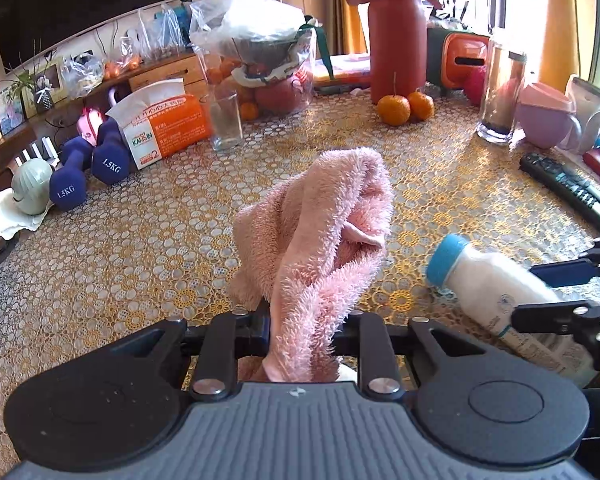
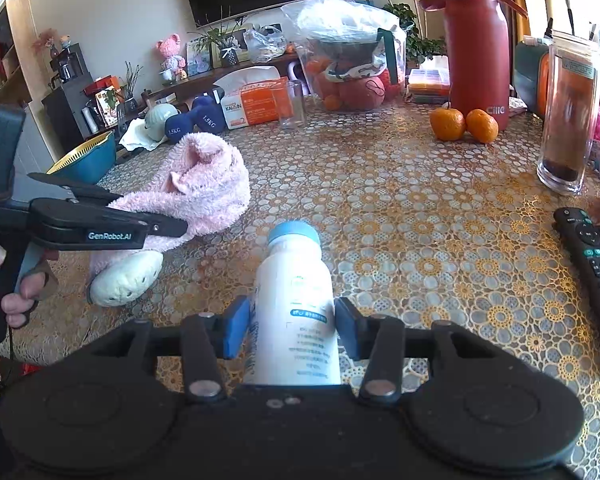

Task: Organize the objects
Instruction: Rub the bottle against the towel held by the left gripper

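My left gripper [image 1: 306,320] is shut on a fluffy pink slipper [image 1: 320,232] and holds it just above the table; it also shows in the right wrist view [image 2: 204,184] with its white sole [image 2: 124,280] low at the left. My right gripper [image 2: 292,324] is shut on a white bottle with a blue cap [image 2: 296,300], held lying forward along the fingers. In the left wrist view the bottle [image 1: 496,284] is at the right, close beside the slipper, in the right gripper [image 1: 556,292].
The patterned tablecloth [image 1: 148,248] holds two blue dumbbells [image 1: 88,168], a tissue pack [image 1: 160,120], a glass [image 1: 226,120], a bagged fruit bowl [image 1: 260,56], a red flask [image 1: 396,36], two oranges [image 1: 406,108], a tall tumbler [image 1: 500,92] and a remote [image 1: 568,190]. A teal bowl [image 2: 86,156] sits left.
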